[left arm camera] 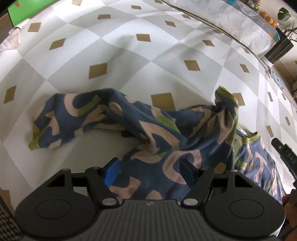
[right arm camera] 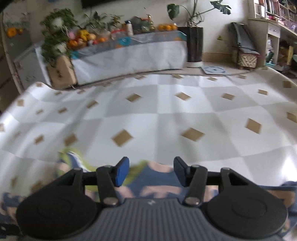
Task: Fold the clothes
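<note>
While both hand-held grippers gape empty: crumpled garment (left arm camera: 148, 129) on checked cloth (left arm camera: 111, 55), plants (right arm camera: 55, 37) beyond.

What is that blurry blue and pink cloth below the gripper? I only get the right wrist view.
Observer: The left wrist view shows it sharply. It is a crumpled garment, navy with pink and green shapes, lying unfolded on the checkered sheet.
Operator: Is the other gripper holding it?
Observer: No. The left gripper hangs open over the fabric, and its pads are not pinching it.
Operator: Is there anything else near the sheet?
Observer: A green box shows by the sheet's far edge, apart from the garment.
</note>
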`<action>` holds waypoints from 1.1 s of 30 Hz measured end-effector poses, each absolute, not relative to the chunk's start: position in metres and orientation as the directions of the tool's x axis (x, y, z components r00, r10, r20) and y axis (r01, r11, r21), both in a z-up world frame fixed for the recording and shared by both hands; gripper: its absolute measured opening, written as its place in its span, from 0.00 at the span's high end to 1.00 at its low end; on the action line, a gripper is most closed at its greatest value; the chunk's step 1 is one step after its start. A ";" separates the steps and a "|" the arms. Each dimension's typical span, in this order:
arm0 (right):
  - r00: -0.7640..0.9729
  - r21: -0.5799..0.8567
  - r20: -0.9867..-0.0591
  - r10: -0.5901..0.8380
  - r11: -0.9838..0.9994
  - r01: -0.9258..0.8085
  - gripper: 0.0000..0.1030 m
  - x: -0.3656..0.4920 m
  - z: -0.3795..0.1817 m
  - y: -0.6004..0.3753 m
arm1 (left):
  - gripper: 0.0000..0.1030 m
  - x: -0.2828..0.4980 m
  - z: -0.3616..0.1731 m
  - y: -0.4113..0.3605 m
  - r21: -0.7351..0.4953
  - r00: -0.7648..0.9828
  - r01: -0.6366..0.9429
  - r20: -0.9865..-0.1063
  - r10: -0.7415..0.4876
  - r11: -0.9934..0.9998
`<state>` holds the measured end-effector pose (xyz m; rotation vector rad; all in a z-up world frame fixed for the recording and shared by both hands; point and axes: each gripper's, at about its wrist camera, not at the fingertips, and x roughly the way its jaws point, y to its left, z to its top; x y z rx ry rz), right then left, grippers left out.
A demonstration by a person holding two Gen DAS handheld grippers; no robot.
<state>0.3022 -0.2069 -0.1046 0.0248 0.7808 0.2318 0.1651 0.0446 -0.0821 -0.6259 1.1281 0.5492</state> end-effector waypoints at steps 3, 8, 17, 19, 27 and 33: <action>0.653 0.091 -0.732 0.191 0.979 -0.185 0.46 0.308 -0.120 -0.213 | 0.32 0.168 -0.086 0.037 -0.178 0.324 -0.674 -0.943 0.071 0.717; 0.632 0.042 -0.761 0.149 0.982 -0.182 0.40 0.309 -0.143 -0.215 | 0.32 0.172 -0.091 0.032 -0.163 0.310 -0.665 -0.948 0.071 0.729; 0.675 -0.028 -0.728 0.119 0.979 -0.203 0.70 0.304 -0.153 -0.209 | 0.32 0.178 -0.108 0.023 -0.136 0.255 -0.655 -0.966 0.047 0.743; 0.681 -0.038 -0.725 0.106 0.980 -0.193 0.82 0.304 -0.152 -0.212 | 0.32 0.179 -0.110 0.022 -0.134 0.252 -0.652 -0.966 0.047 0.746; 0.715 -0.121 -0.699 -0.018 0.988 -0.094 0.86 0.307 -0.154 -0.239 | 0.32 0.180 -0.112 0.019 -0.106 0.241 -0.644 -0.968 0.069 0.758; 0.710 -0.149 -0.692 -0.130 0.988 0.036 0.86 0.314 -0.154 -0.271 | 0.32 0.180 -0.116 0.018 -0.108 0.230 -0.644 -0.972 0.057 0.758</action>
